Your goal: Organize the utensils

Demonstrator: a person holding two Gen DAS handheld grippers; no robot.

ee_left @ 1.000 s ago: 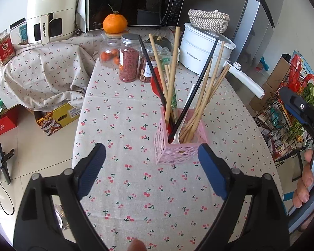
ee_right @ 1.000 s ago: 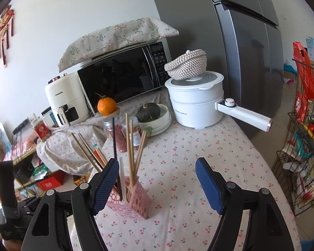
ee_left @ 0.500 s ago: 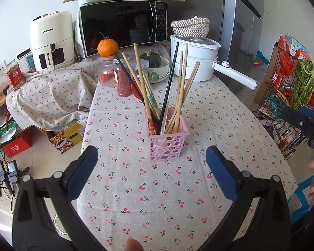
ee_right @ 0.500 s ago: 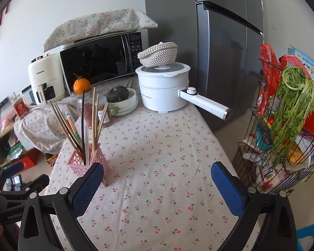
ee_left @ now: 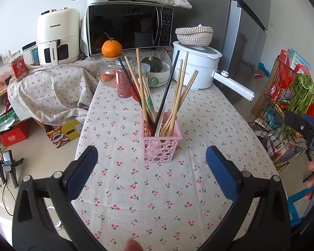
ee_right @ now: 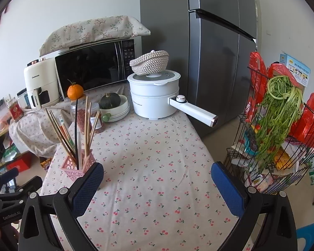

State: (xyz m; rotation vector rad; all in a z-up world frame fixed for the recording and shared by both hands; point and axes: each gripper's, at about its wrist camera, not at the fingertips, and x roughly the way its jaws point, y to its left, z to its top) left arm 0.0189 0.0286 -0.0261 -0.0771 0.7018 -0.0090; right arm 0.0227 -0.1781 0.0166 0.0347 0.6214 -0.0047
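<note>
Bare tablecloth (ee_left: 157,188) is lying open across the lower centre. The basket (ee_left: 161,144) of chopsticks (ee_left: 178,98) is blocking mid-frame; jars (ee_left: 123,81), bowl (ee_left: 159,77) and pot (ee_left: 195,69) are crowding the upper centre.

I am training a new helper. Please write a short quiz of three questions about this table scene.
1. True or false: the left gripper holds a chopstick.
2. What sits on the white pot's lid? A) orange B) woven basket C) jar
3. What colour is the holder with the chopsticks?

Key: 1 false, both it and the right gripper are open and empty. 2 B. 3 pink.
</note>
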